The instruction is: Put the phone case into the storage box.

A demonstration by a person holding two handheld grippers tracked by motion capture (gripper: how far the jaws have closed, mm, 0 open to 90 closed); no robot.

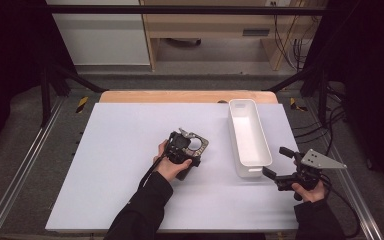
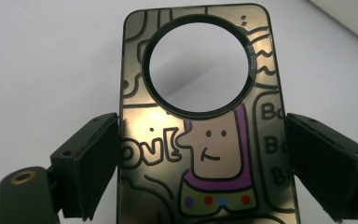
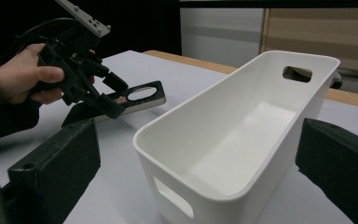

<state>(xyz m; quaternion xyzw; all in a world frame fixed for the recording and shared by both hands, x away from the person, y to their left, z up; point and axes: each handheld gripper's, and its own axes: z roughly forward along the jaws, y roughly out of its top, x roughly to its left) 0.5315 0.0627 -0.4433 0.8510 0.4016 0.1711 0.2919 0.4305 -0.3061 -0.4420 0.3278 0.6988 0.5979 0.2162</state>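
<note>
- Phone case was printed w/ a cartoon face in a purple outline, coloured dots below; bubble letters read "ov!" on one side, "Bo", "Bo" and "B" down the other. Tiny white writing on the black ring round its big hole was too small to read.
- Left gripper sat near the table middle, jaws pinching the case by its long edges; case was tilted, one end on the tabletop.
- Left hand wrapped the handle, forearm coming in from the bottom edge.
- Right gripper was just beside the near end of the white bin, jaws spread wide, holding nothing.
- Right hand gripped from below, at the table's right edge.
</note>
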